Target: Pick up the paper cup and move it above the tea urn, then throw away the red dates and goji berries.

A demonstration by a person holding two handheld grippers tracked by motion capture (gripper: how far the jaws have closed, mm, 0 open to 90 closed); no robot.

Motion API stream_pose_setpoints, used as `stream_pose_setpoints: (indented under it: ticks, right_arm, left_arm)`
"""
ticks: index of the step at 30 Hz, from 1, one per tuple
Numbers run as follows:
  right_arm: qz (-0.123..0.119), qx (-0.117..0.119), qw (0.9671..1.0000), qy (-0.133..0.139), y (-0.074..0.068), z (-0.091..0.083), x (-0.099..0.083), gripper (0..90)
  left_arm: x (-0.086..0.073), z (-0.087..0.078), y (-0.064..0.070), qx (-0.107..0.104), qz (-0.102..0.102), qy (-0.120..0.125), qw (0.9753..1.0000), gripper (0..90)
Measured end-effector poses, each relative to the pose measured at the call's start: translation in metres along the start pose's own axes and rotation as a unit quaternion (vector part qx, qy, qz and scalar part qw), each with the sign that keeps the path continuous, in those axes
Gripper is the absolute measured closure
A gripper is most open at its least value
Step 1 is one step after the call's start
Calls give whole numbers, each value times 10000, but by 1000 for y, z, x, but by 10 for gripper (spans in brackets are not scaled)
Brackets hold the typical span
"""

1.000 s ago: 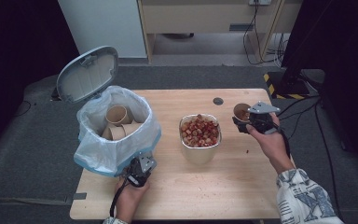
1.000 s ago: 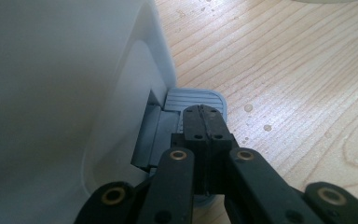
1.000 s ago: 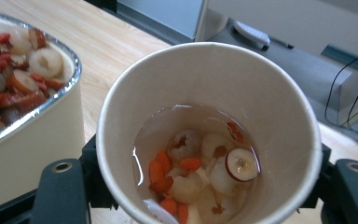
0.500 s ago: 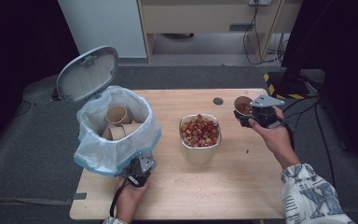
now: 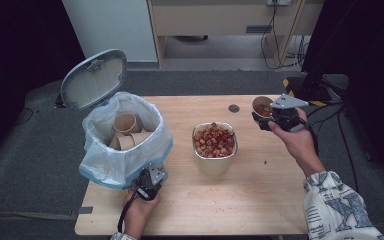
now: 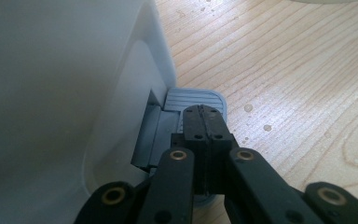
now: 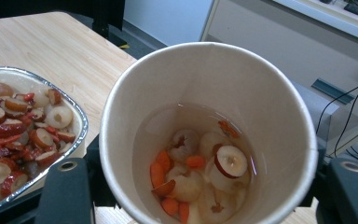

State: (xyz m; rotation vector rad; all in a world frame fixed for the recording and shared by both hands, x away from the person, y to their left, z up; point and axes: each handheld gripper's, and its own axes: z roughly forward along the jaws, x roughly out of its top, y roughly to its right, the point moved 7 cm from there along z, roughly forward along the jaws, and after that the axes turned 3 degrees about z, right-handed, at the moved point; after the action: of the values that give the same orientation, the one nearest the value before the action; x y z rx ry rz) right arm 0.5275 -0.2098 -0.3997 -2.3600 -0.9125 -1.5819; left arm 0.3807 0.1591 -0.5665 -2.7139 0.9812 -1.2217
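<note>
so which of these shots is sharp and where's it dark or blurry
High view: table evenly lit, surroundings nearly black, detail soft. Left gripper view: wood grain sharp, the white bin wall close and blurred, the shut fingers on the grey pedal crisp. Right gripper view: paper cup sharp, liquid glinting, background soft.

Bright, even tabletop light; dark, dim surroundings.

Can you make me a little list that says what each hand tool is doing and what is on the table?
left gripper: fingers shut, pressing the grey pedal of the bin
bin lid: open
in the bin: paper cups
right gripper: holds a paper cup above the table
in that cup: liquid with fruit slices
foil tray: full of red fruit slices, mid-table
</note>
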Motion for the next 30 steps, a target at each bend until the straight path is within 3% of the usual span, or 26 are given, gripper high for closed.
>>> stream_pose_setpoints:
  ticks: [9, 18, 30]
  right_arm:
    - [-117, 0, 9999, 5, 1, -2, 12, 321]
    - [-520, 129, 9985, 81, -3, 5, 35, 320]
    - [-804, 239, 9964, 141, -12, 11, 50, 318]
  left_arm:
    - [0, 0, 0, -5, 0, -1, 10000, 893]
    - [0, 0, 0, -7, 4, 6, 10000, 893]
    - [0, 0, 0, 6, 20, -6, 10000, 893]
